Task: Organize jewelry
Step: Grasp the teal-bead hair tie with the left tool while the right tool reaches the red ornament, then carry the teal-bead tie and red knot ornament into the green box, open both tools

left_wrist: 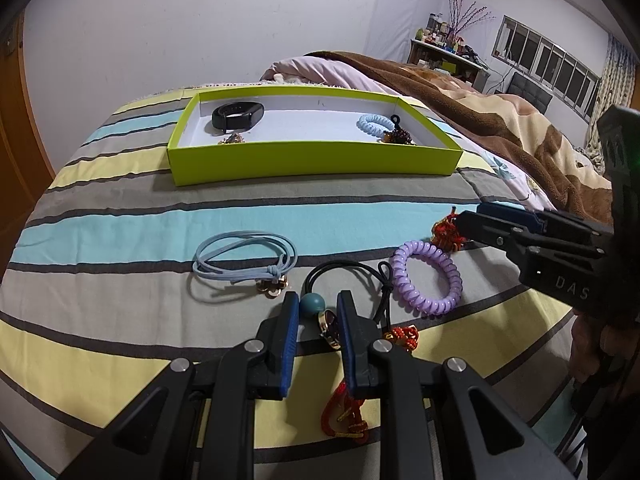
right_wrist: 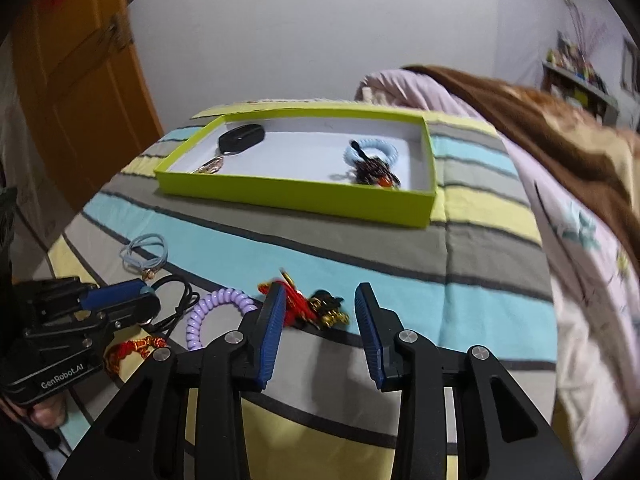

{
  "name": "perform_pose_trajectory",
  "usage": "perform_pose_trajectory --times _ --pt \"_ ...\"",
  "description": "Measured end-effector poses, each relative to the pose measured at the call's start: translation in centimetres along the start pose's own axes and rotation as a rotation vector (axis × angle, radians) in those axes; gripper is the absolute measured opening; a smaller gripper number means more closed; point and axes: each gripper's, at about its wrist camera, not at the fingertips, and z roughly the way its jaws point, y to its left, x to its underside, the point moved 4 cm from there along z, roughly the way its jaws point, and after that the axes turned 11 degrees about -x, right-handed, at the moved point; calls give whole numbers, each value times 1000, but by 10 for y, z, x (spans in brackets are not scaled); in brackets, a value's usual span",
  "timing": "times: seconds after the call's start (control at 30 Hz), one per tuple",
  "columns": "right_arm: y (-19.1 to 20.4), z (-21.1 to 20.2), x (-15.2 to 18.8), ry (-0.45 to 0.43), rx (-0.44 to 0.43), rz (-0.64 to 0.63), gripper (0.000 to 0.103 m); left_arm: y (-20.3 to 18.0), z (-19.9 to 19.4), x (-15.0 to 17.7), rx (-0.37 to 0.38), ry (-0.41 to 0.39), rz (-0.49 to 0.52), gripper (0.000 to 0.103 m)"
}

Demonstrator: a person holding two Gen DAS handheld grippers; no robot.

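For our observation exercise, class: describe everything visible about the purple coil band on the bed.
The purple coil band is a glossy, plastic-looking spiral closed into a ring. It lies flat on the striped bedcover, outside the green box. A black cord meets its left edge and a red knotted charm its far edge. Neither claw holds it.

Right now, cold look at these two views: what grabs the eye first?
The lime tray at the far end of the striped bedspread, with a black band at its left end and a pale blue coil at its right. Nearer, loose pieces lie between the grippers: a purple coil, a blue cord and a red knot.
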Motion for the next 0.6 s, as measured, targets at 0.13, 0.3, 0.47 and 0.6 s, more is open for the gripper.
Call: perform_pose_trajectory --times 0.13,0.3,0.47,0.6 --pt "12 7 -3 23 4 -96 12 0 0 0 2 0 -2 20" --pt "17 14 0 44 2 -132 3 -1 0 -1 4 1 -3 20" --pt "14 7 1 23 -6 -98 2 -2 -1 -1 5 -4 5 18" --pt "12 -4 0 -12 -16 -66 2 -3 -4 -1 7 -24 17 15"
